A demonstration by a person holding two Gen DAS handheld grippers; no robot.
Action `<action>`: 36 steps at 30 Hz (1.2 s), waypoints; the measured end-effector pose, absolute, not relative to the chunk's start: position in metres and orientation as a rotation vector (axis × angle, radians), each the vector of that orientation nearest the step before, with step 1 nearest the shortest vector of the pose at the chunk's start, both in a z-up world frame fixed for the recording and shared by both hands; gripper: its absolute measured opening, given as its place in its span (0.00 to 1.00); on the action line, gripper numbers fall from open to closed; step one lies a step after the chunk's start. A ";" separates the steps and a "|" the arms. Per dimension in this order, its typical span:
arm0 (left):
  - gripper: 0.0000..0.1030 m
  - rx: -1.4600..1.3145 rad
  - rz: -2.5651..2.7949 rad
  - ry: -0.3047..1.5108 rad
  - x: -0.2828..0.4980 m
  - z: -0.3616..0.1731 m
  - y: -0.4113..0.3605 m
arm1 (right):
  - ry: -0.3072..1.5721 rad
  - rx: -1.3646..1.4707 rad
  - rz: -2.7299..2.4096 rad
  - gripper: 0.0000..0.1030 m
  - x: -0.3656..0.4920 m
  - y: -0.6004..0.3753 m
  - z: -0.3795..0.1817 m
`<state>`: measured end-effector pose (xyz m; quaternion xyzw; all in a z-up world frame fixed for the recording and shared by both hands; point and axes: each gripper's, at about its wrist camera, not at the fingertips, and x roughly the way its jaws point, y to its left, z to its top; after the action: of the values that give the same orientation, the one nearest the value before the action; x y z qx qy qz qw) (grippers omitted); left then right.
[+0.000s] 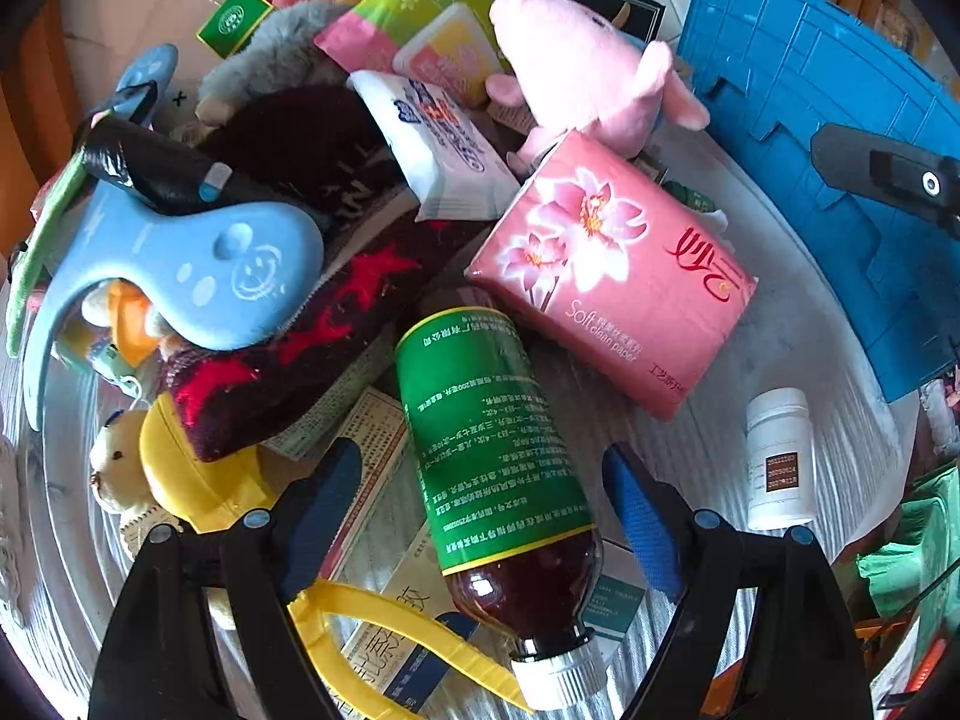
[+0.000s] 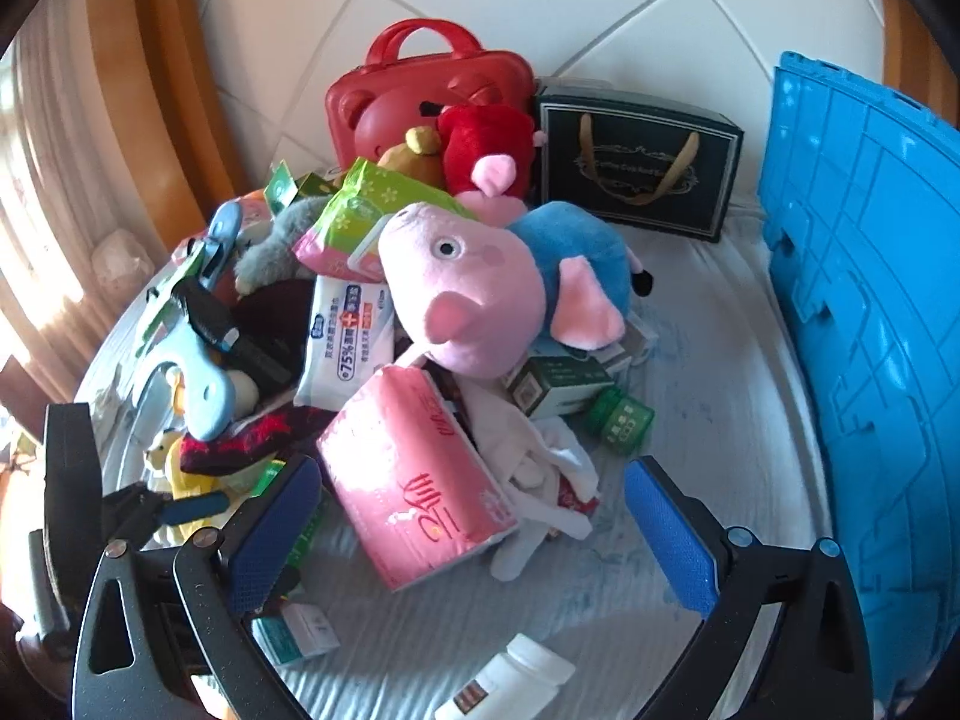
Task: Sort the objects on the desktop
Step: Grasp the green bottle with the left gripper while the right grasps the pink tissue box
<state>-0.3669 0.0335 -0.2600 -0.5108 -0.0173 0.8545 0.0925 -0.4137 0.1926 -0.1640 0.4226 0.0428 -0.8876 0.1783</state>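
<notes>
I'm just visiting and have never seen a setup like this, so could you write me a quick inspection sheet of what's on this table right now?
Surface: pale table, crowded on the left.
Job's things: green-label bottle lying between the left gripper's fingers; pink tissue pack; wet wipes; pink pig plush; white pill bottle.
Clutter: blue hanger, red case, dark gift bag, medicine boxes.
Grippers: left open, straddling the bottle; right gripper open, holding nothing.
Cables: nothing seen.
Surroundings: blue crate on the right, tiled floor beyond.
</notes>
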 end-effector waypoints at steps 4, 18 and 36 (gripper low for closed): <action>0.53 -1.555 2.478 -0.151 -0.369 -0.272 0.026 | 0.305 1.265 -2.344 1.00 -0.429 0.173 -0.188; 0.49 -1.557 2.532 -0.221 -0.355 -0.269 0.012 | 0.920 1.274 -2.022 0.99 -0.437 0.092 -0.268; 0.49 -1.357 2.511 -0.098 -0.362 -0.226 0.015 | 0.402 1.239 -2.334 0.79 -0.416 0.153 -0.192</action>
<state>-0.3617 0.0154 -0.2262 -0.4702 -0.0339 0.8703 0.1426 -0.4157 0.1532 -0.1919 0.4507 0.1461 -0.8495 0.2322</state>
